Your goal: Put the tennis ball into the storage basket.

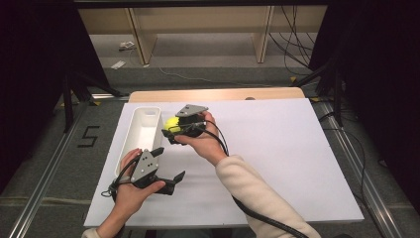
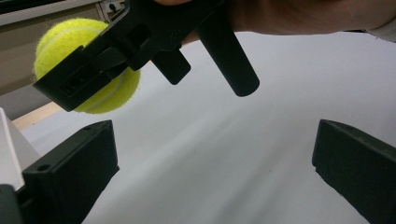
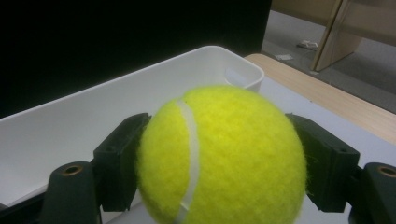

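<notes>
Right gripper point(image 1: 171, 130) has the yellow tennis ball point(image 1: 171, 123) pinched firmly between its 2 black jaws, and in the right gripper view that ball point(image 3: 219, 156) sits squarely in the clamp, a pad pressed into the felt on each side, white seam curving down its face. The ball is held up off the white sheet point(image 1: 277, 148), just beside the long white bin point(image 1: 140, 133) and near its far end. Looking past the ball in the right gripper view, the bin point(image 3: 74, 121) shows bare white walls and floor along the stretch in sight, nothing lying in it. Down by the bin's near end, the left gripper point(image 1: 168, 166) rests in the person's left hand point(image 1: 130, 191) with its jaws spread wide and nothing between them; in the left gripper view there is plain white sheet between those jaws, with the ball point(image 2: 86, 65) and the right gripper hanging above, and a corner of the bin point(image 2: 11, 154) at the left edge
</notes>
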### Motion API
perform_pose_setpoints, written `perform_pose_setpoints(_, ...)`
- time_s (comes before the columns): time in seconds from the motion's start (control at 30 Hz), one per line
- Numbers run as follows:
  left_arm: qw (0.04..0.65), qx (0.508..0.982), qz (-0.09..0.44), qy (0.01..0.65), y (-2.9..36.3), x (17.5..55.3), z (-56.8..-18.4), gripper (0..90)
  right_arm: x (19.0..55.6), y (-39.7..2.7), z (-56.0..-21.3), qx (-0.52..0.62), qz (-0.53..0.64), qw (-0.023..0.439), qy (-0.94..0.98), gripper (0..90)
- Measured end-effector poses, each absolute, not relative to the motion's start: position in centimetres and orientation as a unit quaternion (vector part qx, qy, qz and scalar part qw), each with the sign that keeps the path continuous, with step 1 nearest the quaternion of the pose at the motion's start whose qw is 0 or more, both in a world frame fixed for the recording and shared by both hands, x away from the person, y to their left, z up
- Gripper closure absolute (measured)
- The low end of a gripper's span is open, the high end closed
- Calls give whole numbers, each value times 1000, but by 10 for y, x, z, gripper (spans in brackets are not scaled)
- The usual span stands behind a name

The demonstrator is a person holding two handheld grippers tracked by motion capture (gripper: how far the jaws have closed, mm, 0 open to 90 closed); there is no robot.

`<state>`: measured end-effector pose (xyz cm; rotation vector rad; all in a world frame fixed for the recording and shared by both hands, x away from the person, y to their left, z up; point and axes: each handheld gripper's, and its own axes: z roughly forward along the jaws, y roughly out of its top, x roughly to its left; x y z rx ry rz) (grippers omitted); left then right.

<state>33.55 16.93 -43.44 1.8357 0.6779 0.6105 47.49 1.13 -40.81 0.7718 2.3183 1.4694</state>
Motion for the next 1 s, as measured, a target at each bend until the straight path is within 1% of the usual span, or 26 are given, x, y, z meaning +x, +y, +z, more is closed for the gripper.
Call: perform_pose_setpoints(1.0, 519, 765, 255, 283, 170, 335, -434, 0, 477, 22, -408, 266, 506, 139, 809, 262)
